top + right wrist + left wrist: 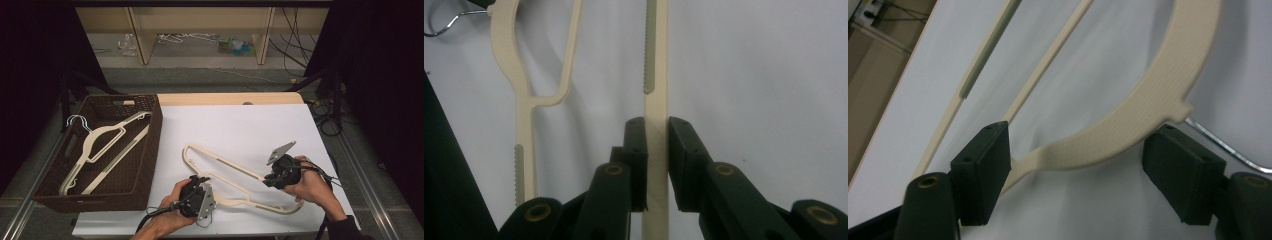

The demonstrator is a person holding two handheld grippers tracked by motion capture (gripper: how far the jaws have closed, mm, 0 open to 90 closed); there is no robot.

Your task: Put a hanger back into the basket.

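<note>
Both hands rest low; the right gripper (656, 165) pinches the cream plastic hanger (655, 60), the left gripper (1083, 170) gapes around its curved neck.

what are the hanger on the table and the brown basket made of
The hanger looks like matte cream plastic: moulded flat arms with a fine grain and ribbed grip strips, plus a shiny metal wire hook. The basket seems to be dark brown woven wicker or rattan-look plastic; the weave shows, the fibre can't be told.

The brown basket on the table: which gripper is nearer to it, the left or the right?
Left. The left gripper sits just beside the brown basket, open around the hanger on the table. The right gripper, shut on the hanger's bar, is farther off.
</note>
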